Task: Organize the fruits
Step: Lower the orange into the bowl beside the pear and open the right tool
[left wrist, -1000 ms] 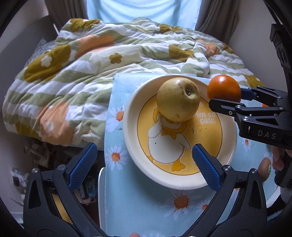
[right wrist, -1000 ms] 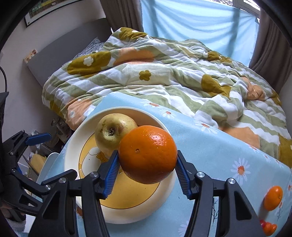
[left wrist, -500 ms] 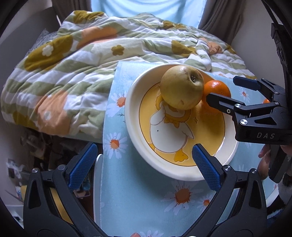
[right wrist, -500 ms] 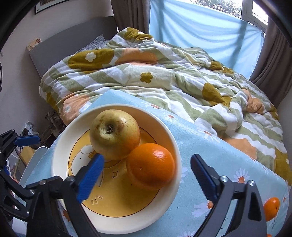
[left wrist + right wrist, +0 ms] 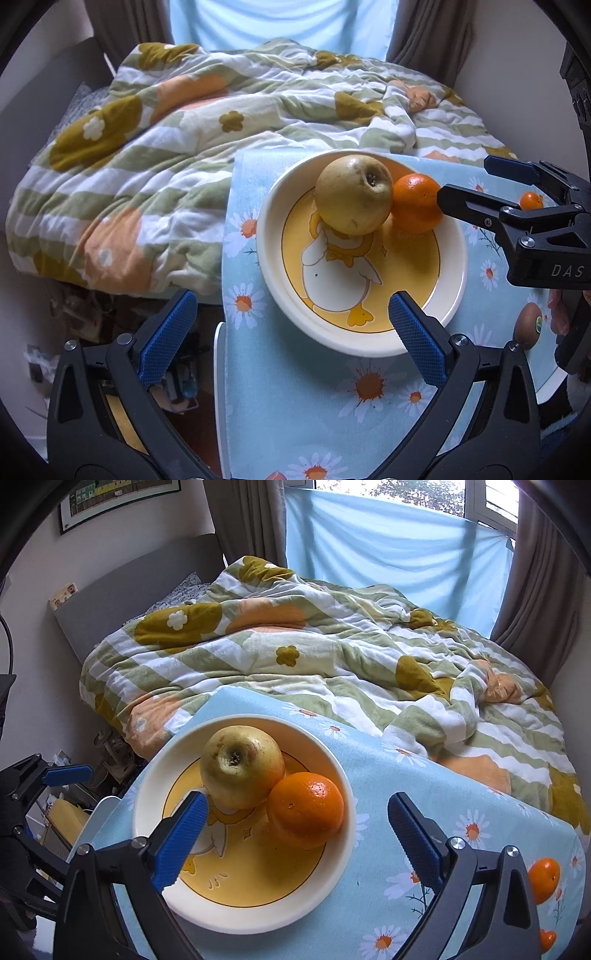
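A cream plate (image 5: pixel 273 273) (image 5: pixel 343 775) with a yellow duck picture sits on the blue daisy tablecloth. A yellow-green apple (image 5: pixel 354 199) (image 5: pixel 242 766) and an orange (image 5: pixel 415 208) (image 5: pixel 306 814) lie on it, touching. My right gripper (image 5: pixel 295 834) is open and empty, its fingers apart just in front of the orange; it shows from the side in the left wrist view (image 5: pixel 476 184). My left gripper (image 5: pixel 291 332) is open and empty above the plate's near rim. A small mandarin (image 5: pixel 531 201) (image 5: pixel 543 878) and a brown kiwi (image 5: pixel 527 325) lie on the cloth to the right.
The tablecloth (image 5: pixel 295 406) (image 5: pixel 424 775) ends at the table's left edge. Behind it is a bed with a striped flowered quilt (image 5: pixel 184 147) (image 5: pixel 332 657). Another small orange fruit (image 5: pixel 546 939) lies at the lower right. Clutter lies on the floor to the left.
My right gripper carried the orange over the plate, set it down beside the apple, opened, and has drawn back a little. The left gripper stayed open.
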A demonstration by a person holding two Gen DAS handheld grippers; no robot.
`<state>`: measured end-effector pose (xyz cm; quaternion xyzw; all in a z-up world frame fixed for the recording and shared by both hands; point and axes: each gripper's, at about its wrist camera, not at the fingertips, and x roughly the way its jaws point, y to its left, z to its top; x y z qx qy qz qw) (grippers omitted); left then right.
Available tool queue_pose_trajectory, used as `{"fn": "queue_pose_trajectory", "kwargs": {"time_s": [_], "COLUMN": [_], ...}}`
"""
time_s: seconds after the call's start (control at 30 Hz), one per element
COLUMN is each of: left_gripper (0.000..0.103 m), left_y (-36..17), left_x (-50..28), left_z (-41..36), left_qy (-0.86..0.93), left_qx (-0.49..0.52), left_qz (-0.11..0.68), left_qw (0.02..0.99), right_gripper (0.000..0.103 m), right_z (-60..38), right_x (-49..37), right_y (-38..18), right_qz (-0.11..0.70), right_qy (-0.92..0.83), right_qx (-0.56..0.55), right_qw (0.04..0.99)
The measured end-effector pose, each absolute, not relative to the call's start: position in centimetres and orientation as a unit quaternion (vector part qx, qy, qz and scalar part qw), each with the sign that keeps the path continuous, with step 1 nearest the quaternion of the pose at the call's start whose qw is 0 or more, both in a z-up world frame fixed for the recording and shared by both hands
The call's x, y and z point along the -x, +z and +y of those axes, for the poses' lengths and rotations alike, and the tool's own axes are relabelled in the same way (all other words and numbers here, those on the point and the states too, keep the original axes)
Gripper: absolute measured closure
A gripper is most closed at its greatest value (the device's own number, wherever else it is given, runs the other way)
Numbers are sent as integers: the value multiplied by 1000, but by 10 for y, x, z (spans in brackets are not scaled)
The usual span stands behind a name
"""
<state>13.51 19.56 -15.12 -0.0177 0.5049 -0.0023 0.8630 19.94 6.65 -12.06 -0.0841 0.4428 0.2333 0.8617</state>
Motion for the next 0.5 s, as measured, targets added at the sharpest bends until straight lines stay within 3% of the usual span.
{"fn": "queue_pose_trajectory", "kwargs": {"time_s": [0.5], "left_gripper": [0], "left_y": [-98], "left_x": [-135], "left_z": [156], "left_qy": [-92], "left_qx": [-26], "left_qz": [476], "left_qw": [874], "right_gripper": [6], "right_z": [5], "right_x": [-134], "right_y": [-60], "right_qz": [439], "right_qy": [125], "right_qx": [-7], "right_qw": [890]}}
